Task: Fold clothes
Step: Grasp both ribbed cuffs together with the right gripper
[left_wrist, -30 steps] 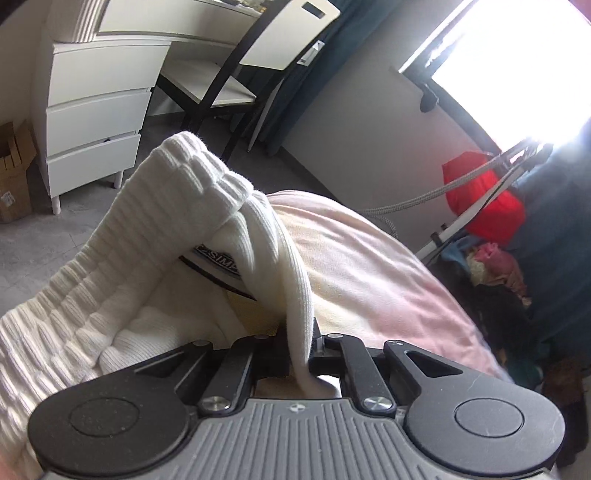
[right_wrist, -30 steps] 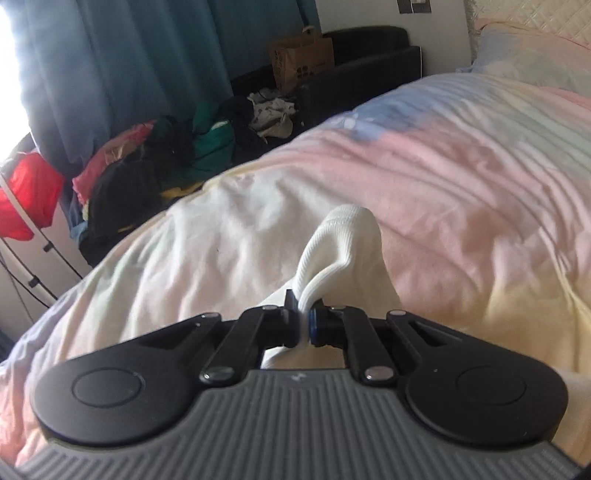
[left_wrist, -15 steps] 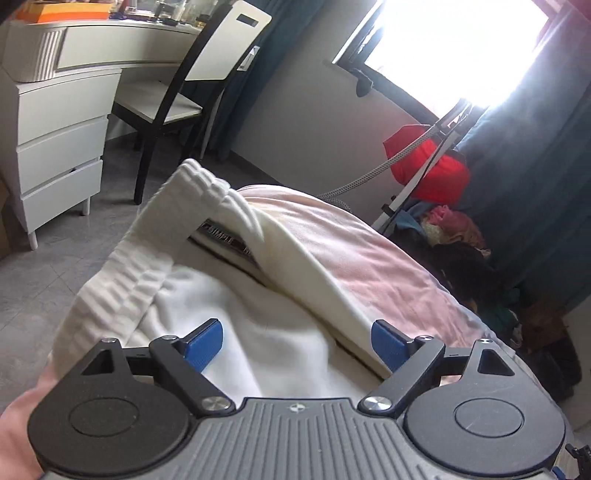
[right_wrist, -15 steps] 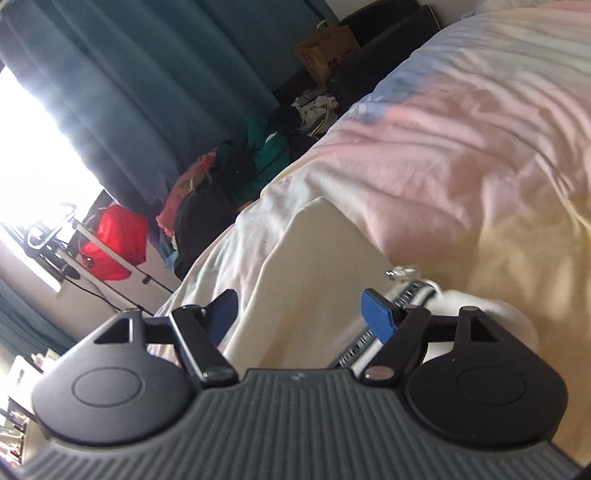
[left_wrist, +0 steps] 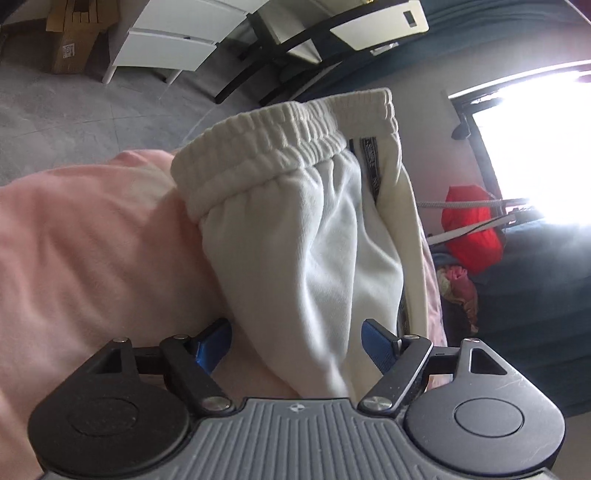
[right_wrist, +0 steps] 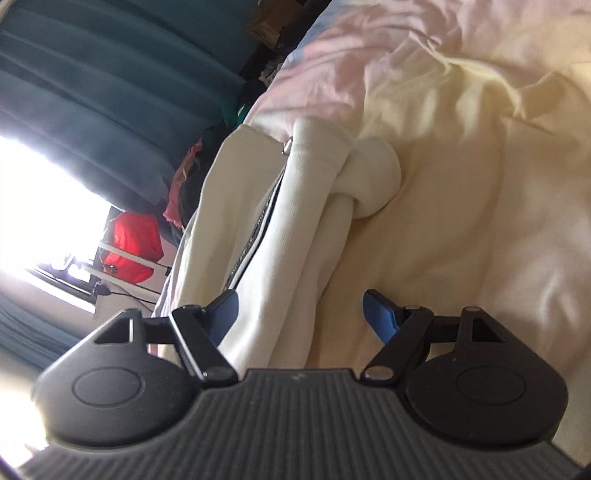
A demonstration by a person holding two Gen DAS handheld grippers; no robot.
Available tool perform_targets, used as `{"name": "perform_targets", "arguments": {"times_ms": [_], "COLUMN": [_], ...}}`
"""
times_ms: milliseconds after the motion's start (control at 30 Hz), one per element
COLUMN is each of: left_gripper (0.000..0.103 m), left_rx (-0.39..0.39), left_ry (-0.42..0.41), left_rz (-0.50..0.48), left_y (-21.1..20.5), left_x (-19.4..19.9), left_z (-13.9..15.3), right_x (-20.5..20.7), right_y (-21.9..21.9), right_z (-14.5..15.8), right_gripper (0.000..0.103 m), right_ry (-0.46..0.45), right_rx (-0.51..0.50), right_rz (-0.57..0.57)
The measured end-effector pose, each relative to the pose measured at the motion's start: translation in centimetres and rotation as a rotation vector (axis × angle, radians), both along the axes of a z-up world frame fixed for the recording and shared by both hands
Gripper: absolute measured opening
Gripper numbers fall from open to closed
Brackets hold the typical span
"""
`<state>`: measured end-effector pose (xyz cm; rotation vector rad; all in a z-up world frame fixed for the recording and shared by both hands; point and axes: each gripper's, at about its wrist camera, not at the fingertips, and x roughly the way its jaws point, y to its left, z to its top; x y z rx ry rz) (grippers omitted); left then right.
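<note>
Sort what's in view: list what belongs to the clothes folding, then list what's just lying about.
Part of the job:
white sweatpants
bedspread they lie on
left hand-held gripper, open
right hand-held gripper, open

Just lying about:
red bag
clothes pile
chair
white drawers
cardboard box

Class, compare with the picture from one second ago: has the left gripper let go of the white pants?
Yes. The left gripper has opened; the white pants lie on the pink bedspread between its spread fingers, no longer pinched.

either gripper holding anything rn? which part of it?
Nothing is held. Left gripper is open, its blue pads either side of the white sweatpants below the waistband. Right gripper is open too, straddling the folded pants on the bed.
</note>
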<state>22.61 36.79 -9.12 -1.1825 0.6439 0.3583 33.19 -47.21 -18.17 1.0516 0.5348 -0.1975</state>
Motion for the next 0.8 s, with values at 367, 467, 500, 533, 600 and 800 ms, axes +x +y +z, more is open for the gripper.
{"name": "perform_targets", "arguments": {"times_ms": [367, 467, 500, 533, 600, 800], "left_gripper": [0.012, 0.011, 0.011, 0.011, 0.01, 0.01], "left_rx": [0.171, 0.194, 0.196, 0.198, 0.208, 0.18], "left_ry": [-0.033, -0.049, -0.056, -0.064, -0.078, -0.109], "left_rz": [0.094, 0.1, 0.099, 0.098, 0.086, 0.045], "left_y": [1.3, 1.2, 1.1, 1.0, 0.8, 2.0], "left_x": [2.7, 3.0, 3.0, 3.0, 1.8, -5.4], "left_z": [1.4, 3.1, 3.9, 4.7, 6.2, 9.1], "right_x": [6.6, 5.3, 4.4, 3.5, 1.2, -9.0], "right_y": [0.0, 0.1, -0.1, -0.4, -1.0, -2.4], "right_z": [0.5, 2.3, 2.7, 3.1, 3.8, 3.7], "right_gripper": [0.015, 0.012, 0.012, 0.012, 0.011, 0.011], "right_ry": [-0.017, -0.021, -0.026, -0.032, -0.047, -0.046], "right_rx": [-0.149, -0.185, -0.176, -0.16, -0.13, -0.021], "right_rz": [-0.162, -0.162, -0.162, -0.164, -0.17, -0.219]}}
